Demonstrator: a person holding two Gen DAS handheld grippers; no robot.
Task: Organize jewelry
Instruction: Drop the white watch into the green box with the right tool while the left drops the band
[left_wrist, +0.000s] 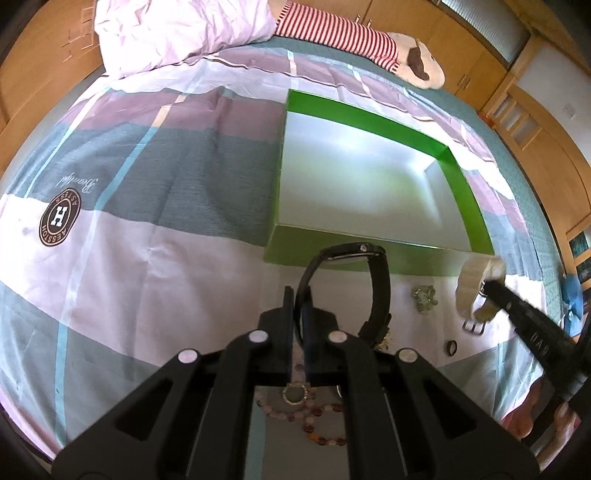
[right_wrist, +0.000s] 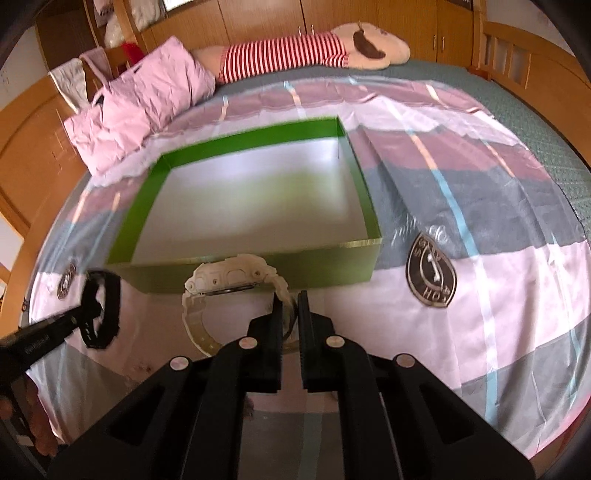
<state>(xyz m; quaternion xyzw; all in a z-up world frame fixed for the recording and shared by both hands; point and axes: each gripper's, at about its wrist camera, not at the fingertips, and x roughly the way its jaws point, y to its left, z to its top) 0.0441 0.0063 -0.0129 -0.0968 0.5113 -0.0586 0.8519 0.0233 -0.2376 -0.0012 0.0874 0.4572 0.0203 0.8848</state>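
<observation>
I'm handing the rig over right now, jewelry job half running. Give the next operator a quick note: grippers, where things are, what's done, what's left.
Left gripper: shut on the black watch by its strap, lifted just short of the green box.
Right gripper: shut on the white watch by its strap, also at the box's near wall.
Done: nothing visible in the box yet.
Left: drop both watches in, then collect the bead bracelet, green earrings, small dark ring and silver ring from the bedspread.
</observation>
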